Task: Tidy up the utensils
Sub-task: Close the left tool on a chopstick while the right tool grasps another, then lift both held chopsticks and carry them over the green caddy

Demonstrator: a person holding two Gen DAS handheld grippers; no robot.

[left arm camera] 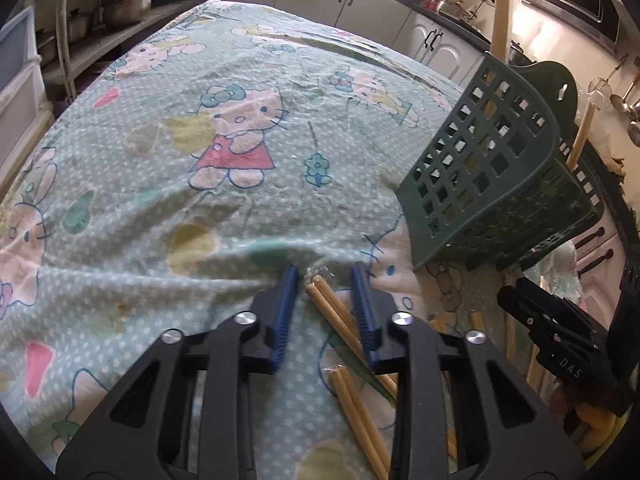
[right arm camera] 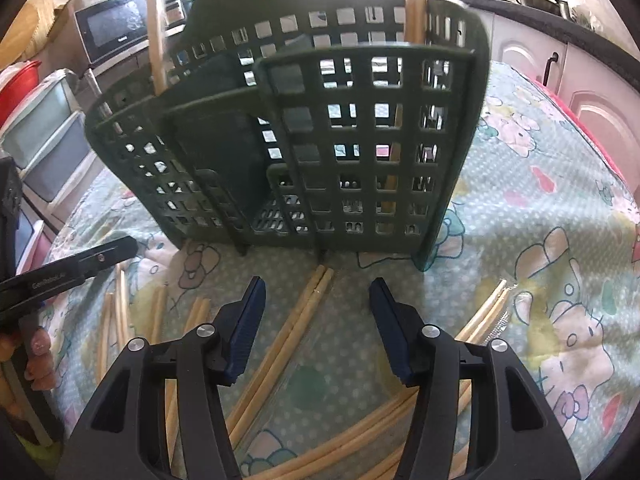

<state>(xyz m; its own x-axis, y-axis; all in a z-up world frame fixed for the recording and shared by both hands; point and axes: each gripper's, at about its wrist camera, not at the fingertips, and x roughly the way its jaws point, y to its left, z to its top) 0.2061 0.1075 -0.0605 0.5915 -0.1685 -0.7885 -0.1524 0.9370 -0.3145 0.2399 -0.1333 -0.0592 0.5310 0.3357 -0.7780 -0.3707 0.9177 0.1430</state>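
Note:
Several loose wooden chopsticks lie on the cartoon-cat tablecloth (left arm camera: 240,80) in front of a green lattice utensil basket (left arm camera: 492,168) (right arm camera: 320,140). A few chopsticks (right arm camera: 414,0) stand upright inside the basket. My left gripper (left arm camera: 324,276) sits low over the cloth. The tip of a chopstick pair (left arm camera: 320,292) lies between its blue pads, with a gap on both sides. My right gripper (right arm camera: 318,284) is open just in front of the basket, straddling the tip of another pair (right arm camera: 304,312) without touching it. Each gripper shows at the edge of the other's view.
More chopsticks (right arm camera: 484,312) fan out to the right and left (right arm camera: 120,308) of my right gripper. A hand (right arm camera: 36,356) holds the left tool. Pots (left arm camera: 128,0) on shelves, cabinets (left arm camera: 432,40) and a microwave (right arm camera: 116,24) ring the table.

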